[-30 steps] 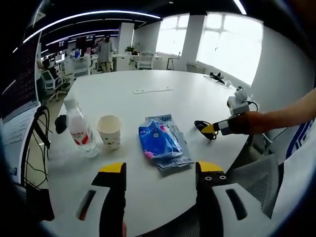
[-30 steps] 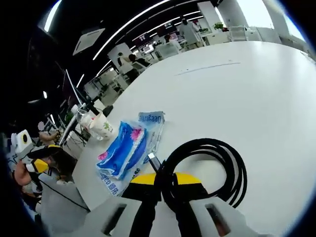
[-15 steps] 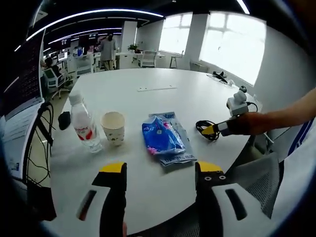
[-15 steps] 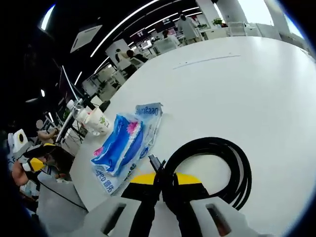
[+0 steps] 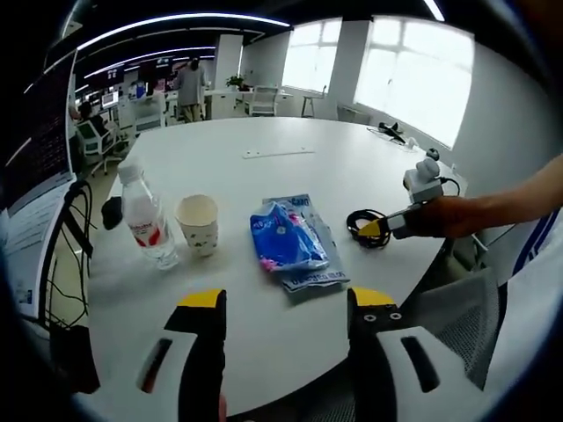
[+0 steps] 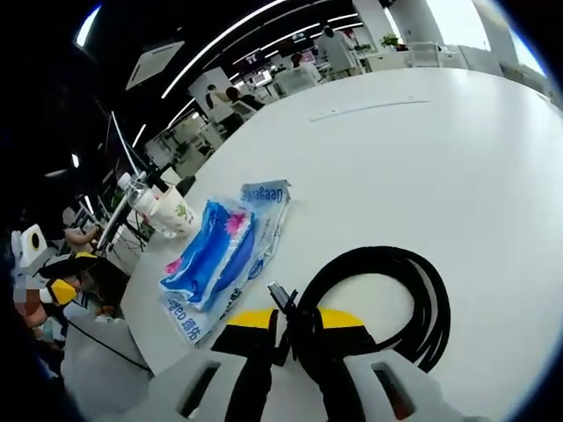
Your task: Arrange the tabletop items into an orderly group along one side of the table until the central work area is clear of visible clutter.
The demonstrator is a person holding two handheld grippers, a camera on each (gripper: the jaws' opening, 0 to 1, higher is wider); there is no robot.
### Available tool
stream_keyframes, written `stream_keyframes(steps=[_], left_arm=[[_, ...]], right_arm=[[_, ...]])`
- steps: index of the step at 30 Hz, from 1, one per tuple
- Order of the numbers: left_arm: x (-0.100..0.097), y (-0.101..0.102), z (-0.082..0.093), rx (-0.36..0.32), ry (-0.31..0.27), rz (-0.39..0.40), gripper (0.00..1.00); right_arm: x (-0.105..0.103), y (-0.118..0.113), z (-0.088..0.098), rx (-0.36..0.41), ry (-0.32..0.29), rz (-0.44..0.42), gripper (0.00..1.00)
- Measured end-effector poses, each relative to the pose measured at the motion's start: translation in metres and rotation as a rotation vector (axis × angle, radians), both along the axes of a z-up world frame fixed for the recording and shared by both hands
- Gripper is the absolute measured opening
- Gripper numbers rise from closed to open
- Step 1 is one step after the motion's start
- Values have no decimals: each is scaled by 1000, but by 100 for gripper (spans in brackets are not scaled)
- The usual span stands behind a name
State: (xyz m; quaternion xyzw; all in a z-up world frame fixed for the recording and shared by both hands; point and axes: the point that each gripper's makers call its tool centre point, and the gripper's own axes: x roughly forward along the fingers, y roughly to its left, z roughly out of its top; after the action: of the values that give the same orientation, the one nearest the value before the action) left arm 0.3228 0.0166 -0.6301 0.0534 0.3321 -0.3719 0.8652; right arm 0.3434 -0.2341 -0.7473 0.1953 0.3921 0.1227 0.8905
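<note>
Closest in the right gripper view, the right gripper has its jaws pinched on the coiled black cable, at the bunched bit by the plug, with the loop lying on the round white table near its edge. Cable's light and floppy, so I'd guess the coil droops or unwinds unless you grab several strands together. The left gripper has its jaws spread wide, holding nothing, short of the blue plastic tissue pack; that one's soft and crinkly, best gripped mid-body. Further left are a paper cup and a clear plastic water bottle, tippy, so take them low. Print on the pack is too blurry to read.
</note>
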Motion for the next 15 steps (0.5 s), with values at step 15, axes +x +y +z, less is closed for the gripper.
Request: stream_keyframes(steps=[15], left_arm=[[2, -5, 5, -12, -4, -10, 56]], right_arm=[[-5, -8, 4, 19, -24, -37, 15]])
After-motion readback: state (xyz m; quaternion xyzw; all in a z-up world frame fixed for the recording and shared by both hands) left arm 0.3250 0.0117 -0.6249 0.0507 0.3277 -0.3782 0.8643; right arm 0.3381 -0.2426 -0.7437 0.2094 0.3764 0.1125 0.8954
